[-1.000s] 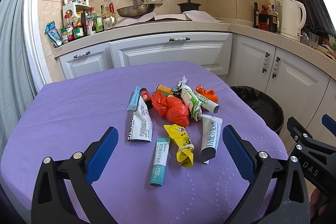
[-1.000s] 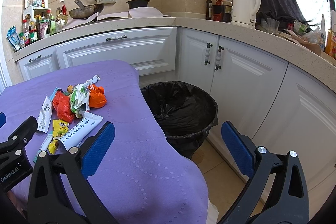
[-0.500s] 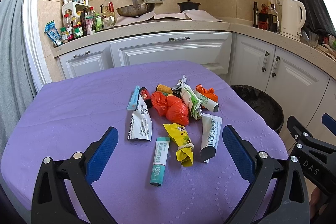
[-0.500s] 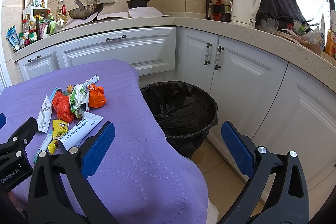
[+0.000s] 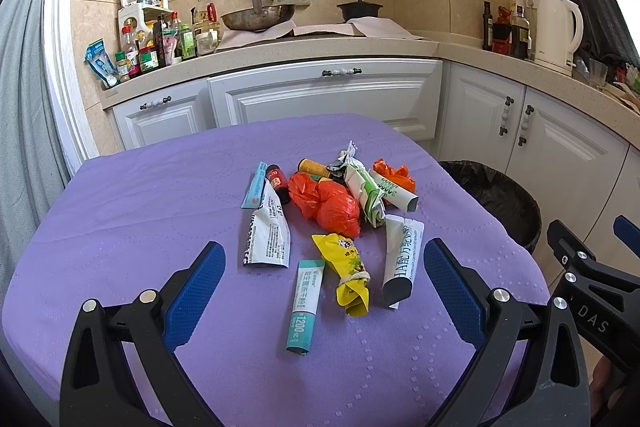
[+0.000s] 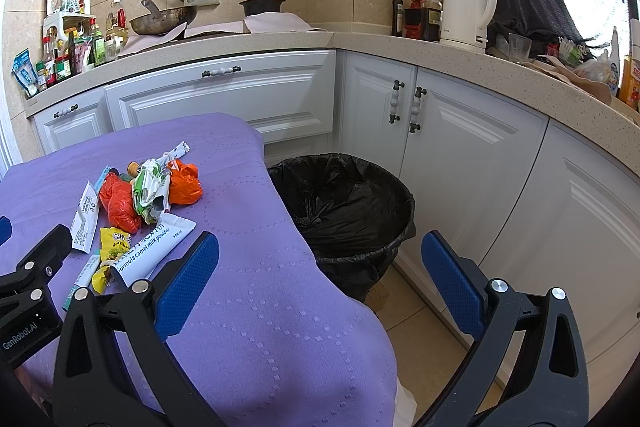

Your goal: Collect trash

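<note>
Purple cloth covers the table [image 5: 120, 227], with the trash pile [image 5: 332, 211] at its middle. The left gripper [image 5: 320, 291] hovers spread wide, a teal tube [image 5: 306, 305] between its fingers. The right gripper [image 6: 320, 283], equally wide, faces the black bin [image 6: 352, 211] beside the table.

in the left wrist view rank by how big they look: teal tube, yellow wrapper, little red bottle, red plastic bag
1. red plastic bag
2. teal tube and yellow wrapper: alike, and nearer the camera, so unranked
3. little red bottle
</note>
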